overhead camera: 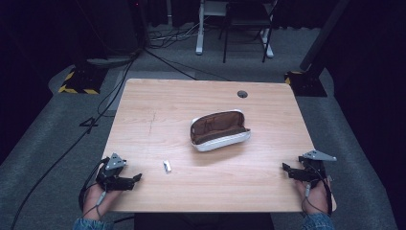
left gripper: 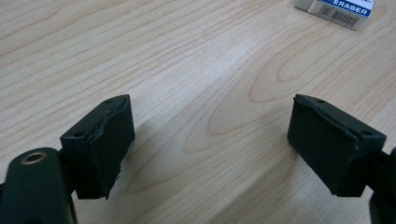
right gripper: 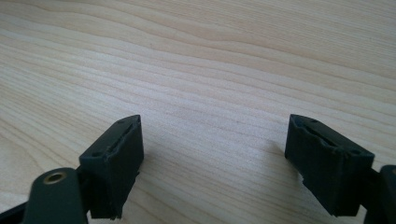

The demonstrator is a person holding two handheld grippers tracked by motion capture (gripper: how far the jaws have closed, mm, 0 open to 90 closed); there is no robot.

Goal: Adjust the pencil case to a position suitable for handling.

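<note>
Nearest the high camera we see two hands, each holding one gripper at the near edge of the table (overhead camera: 143, 100). The left gripper (overhead camera: 136, 178) sits at the near left corner; the right gripper (overhead camera: 286, 167) sits at the near right corner. Both point inward, toward each other across the wood.

In the left gripper view, we see its two black jaws spread wide with nothing between them, only bare wood grain. In the right gripper view, the right gripper (right gripper: 212, 154) is likewise wide apart, and again only wood lies between the jaws.

We count one eraser (overhead camera: 167, 166), one pencil case (overhead camera: 219, 130), two grippers and one table. The eraser is a small white block with a printed sleeve. Taking the eraser as our landmark: the left gripper (left gripper: 210, 140) is near it, on its left and slightly nearer the person, with open wood between them and no contact. In the left gripper view the eraser (left gripper: 336, 10) shows at the top right corner, ahead of the jaws and off to one side rather than in line with the gap.

The pencil case lies beyond the eraser and to its right, well apart from it, around the middle of the table. It is white outside and brown inside, lying open with its opening upward. The right gripper is well apart from the eraser, far to its right. Nothing lies on the wood between the left gripper and the eraser. Beyond the table we see a dark floor with cables.
</note>
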